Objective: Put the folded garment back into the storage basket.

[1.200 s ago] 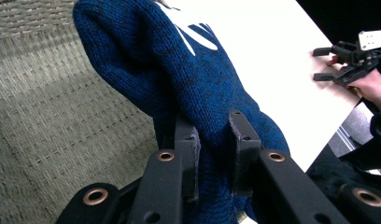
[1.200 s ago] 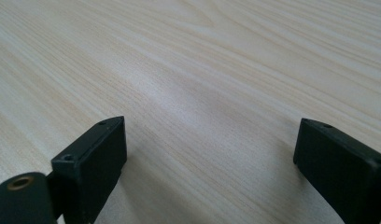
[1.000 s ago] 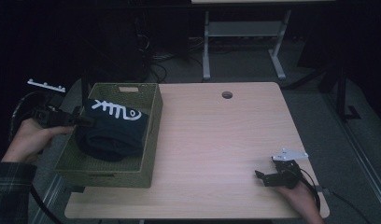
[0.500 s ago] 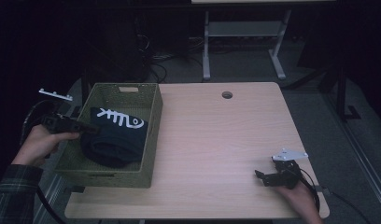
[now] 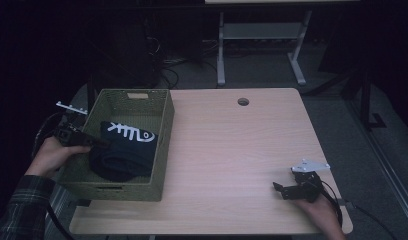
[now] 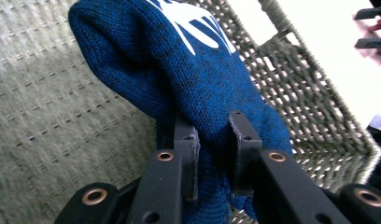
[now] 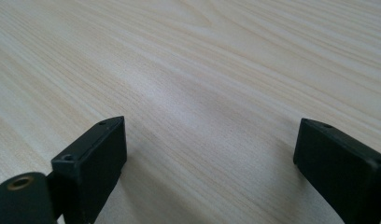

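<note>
While my left gripper (image 6: 213, 154) pinches a fold of the blue knitted sweater (image 6: 198, 84), its two black pads press into the wool from either side, and the cloth bulges out above and below them. In the high view that gripper (image 5: 94, 142) reaches over the left wall of the green woven basket (image 5: 164, 125), and my left hand (image 5: 52, 155) sits just outside that wall, beyond the left edge of the bench (image 5: 232, 150). The sweater (image 5: 124, 150) lies inside the basket, bunched toward its left and near side, with a white fishbone print facing up toward the far side. In the left gripper view the basket's woven floor and wall (image 6: 300, 93) show behind the cloth, and the print runs off the top of the picture.

The basket stands on the left part of the bench, its long sides running from the near edge toward the far edge, its left wall about level with the bench's left edge.

My right gripper (image 5: 284, 190) rests at the near right corner of the bench, well apart from the basket, with my right hand (image 5: 319, 217) behind it at the near edge. In the right gripper view its jaws stand spread wide with only bare pale wood (image 7: 202, 70) between them; they hold nothing.

A small round hole (image 5: 243, 101) sits near the far edge of the bench.
</note>
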### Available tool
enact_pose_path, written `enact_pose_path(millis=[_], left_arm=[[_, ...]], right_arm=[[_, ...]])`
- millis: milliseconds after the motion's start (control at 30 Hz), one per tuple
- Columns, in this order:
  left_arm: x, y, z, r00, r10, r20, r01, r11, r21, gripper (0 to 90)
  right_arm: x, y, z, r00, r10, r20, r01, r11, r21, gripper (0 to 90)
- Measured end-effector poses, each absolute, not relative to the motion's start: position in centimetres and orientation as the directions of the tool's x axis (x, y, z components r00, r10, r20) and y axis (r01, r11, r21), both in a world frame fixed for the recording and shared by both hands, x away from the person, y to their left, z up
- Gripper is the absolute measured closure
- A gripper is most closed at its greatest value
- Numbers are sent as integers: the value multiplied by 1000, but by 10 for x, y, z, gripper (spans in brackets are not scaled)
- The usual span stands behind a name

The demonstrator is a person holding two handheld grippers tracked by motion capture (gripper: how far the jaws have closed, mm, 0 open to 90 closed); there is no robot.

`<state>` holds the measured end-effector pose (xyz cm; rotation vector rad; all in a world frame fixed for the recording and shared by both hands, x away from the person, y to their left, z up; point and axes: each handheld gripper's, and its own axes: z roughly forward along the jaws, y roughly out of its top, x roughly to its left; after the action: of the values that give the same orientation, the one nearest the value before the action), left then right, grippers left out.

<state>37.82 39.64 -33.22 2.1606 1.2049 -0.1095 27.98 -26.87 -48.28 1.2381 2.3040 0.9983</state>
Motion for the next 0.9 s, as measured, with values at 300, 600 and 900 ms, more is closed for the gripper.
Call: enact_pose_path(millis=[300, 600, 900], left_arm=[[382, 408, -346, 535, 773, -339, 804, -343, 487, 732], [384, 414, -349, 508, 808, -298, 809, -329, 486, 638], [378, 424, -338, 476, 840, -258, 802, -295, 519, 449]], right_arm=[[280, -269, -483, -562, 827, 30, 587, 373, 718, 93], [280, -269, -483, -562, 827, 31, 588, 373, 718, 93], [280, -269, -483, -562, 827, 31, 588, 373, 718, 93]])
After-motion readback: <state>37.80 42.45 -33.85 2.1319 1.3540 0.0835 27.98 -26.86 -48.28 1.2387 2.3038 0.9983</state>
